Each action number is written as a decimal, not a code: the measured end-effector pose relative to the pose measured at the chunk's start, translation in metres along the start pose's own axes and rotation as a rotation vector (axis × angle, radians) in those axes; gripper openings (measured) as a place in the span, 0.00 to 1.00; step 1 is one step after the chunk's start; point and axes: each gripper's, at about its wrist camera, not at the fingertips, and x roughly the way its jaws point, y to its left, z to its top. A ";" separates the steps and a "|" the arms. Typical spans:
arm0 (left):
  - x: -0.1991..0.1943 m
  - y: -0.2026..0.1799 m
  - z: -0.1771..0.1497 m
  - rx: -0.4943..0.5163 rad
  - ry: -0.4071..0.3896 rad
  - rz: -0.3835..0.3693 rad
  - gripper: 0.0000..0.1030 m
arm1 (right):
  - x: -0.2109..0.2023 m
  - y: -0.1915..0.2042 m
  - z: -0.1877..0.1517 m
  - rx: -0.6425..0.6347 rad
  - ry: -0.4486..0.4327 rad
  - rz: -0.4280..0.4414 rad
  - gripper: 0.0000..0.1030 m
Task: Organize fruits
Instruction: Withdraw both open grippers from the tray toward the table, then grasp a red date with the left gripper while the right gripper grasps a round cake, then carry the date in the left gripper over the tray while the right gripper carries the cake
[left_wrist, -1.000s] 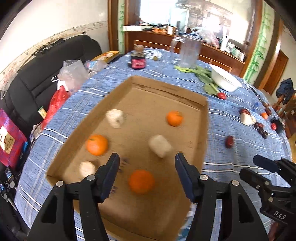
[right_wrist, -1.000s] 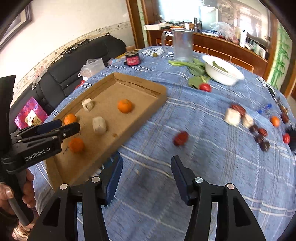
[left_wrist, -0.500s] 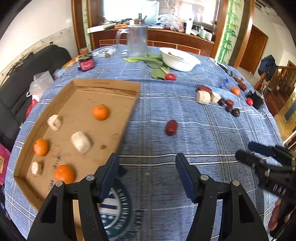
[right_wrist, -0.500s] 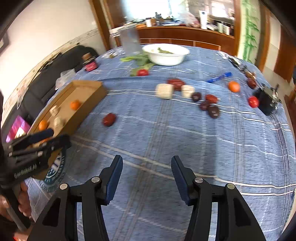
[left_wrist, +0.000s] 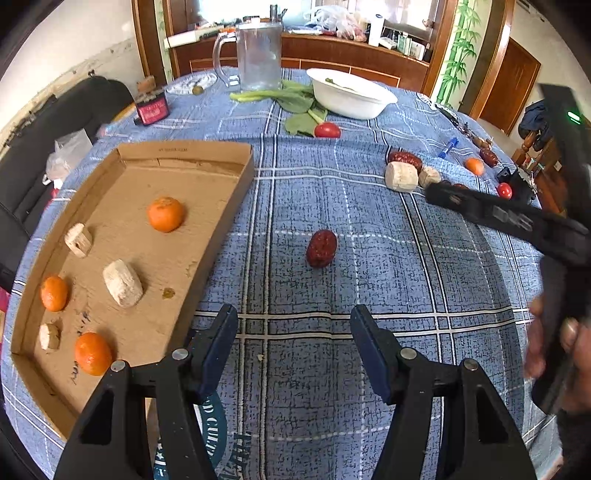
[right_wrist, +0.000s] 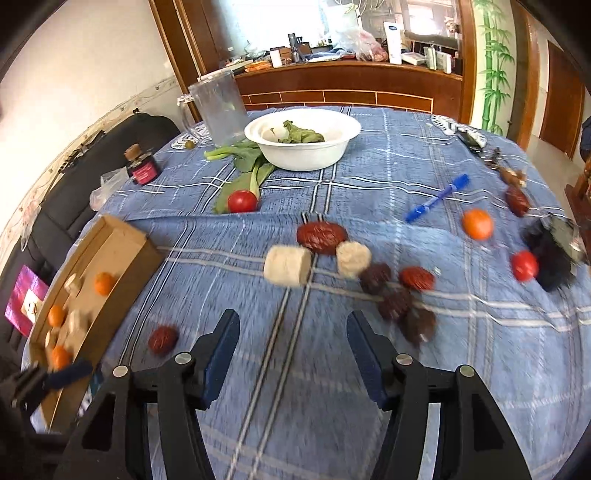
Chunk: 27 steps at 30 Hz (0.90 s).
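Note:
A shallow cardboard tray (left_wrist: 236, 206) lies on the left of the blue checked table and holds three oranges (left_wrist: 165, 214) and three pale chunks (left_wrist: 122, 283). A lone red date (left_wrist: 321, 248) lies on the cloth ahead of my open, empty left gripper (left_wrist: 293, 326). My right gripper (right_wrist: 293, 332) is open and empty, over the cloth short of a cluster of pale chunks (right_wrist: 288, 266), red and dark dates (right_wrist: 322, 236), an orange (right_wrist: 477, 223) and a small tomato (right_wrist: 524, 265). The tray also shows in the right wrist view (right_wrist: 110, 236), as does the lone date (right_wrist: 163, 339).
At the far side stand a white bowl with greens (right_wrist: 303, 138), a clear jug (right_wrist: 218, 109), leafy greens (right_wrist: 245, 168), a tomato (right_wrist: 242, 201) and a dark jar (right_wrist: 142, 166). A blue pen (right_wrist: 437, 203) and a black object (right_wrist: 554, 258) lie right. A black sofa (left_wrist: 55, 122) borders the left.
Both grippers have swung right, away from the tray and toward the loose fruit. The lone date now lies straight ahead of the left gripper; the fruit cluster is nearer the right gripper.

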 end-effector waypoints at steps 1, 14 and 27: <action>0.002 0.001 0.001 0.001 0.008 -0.003 0.61 | 0.006 0.001 0.003 0.003 0.005 0.000 0.62; 0.029 -0.008 0.032 0.011 0.024 -0.028 0.61 | 0.047 0.002 0.025 -0.031 0.022 -0.001 0.34; 0.059 -0.019 0.038 0.087 -0.005 -0.005 0.20 | -0.014 -0.033 -0.035 -0.017 0.009 0.069 0.34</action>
